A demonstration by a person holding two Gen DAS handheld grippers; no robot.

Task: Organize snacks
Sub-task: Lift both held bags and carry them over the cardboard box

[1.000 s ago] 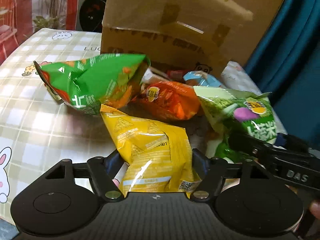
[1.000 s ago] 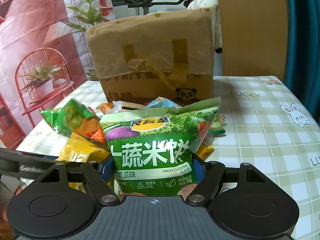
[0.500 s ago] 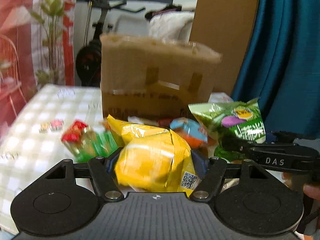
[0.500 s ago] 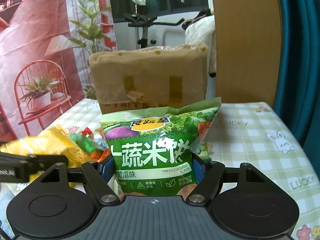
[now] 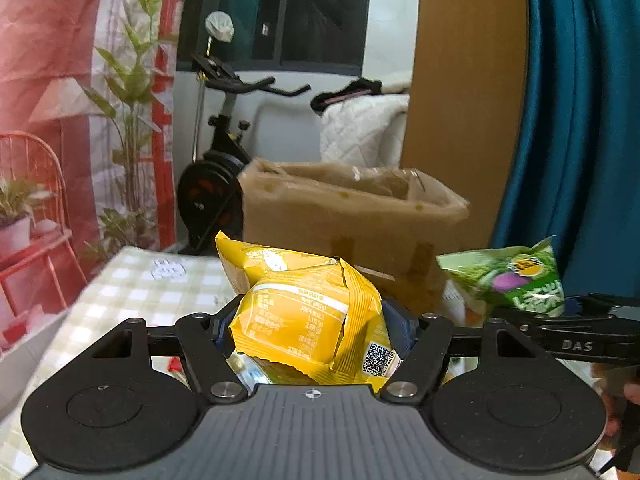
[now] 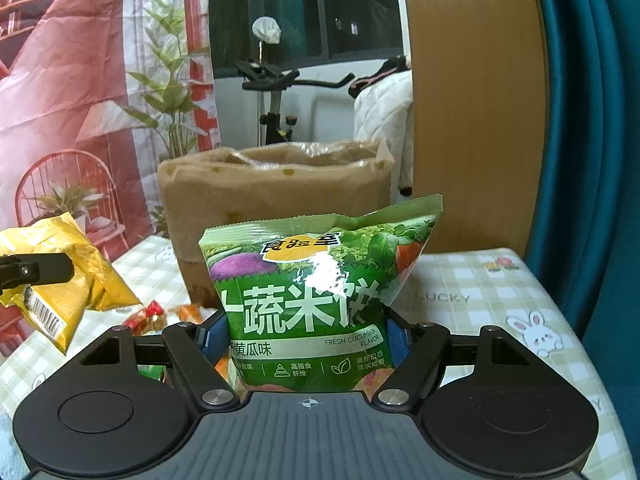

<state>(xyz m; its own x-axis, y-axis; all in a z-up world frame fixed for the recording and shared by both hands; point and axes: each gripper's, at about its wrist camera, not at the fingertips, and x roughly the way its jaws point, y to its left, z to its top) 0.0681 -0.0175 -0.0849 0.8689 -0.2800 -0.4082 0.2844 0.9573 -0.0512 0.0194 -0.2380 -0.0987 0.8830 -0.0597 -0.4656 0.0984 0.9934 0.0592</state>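
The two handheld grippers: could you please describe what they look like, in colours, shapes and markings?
Both the left gripper and the right gripper are matte black, each with a ribbed grey centre plate bearing a small crosshair mark, two round discs at the sides, silver pivot screws and blue pads inside the fingers. The right gripper's side reads "DAS" in the left wrist view. No sleeves show.

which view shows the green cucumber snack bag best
The right wrist view. There the green snack bag fills the centre, front side facing the camera and print readable, clamped in the right gripper. The left wrist view shows only its blurred upper part at the right edge, above that gripper's arm.
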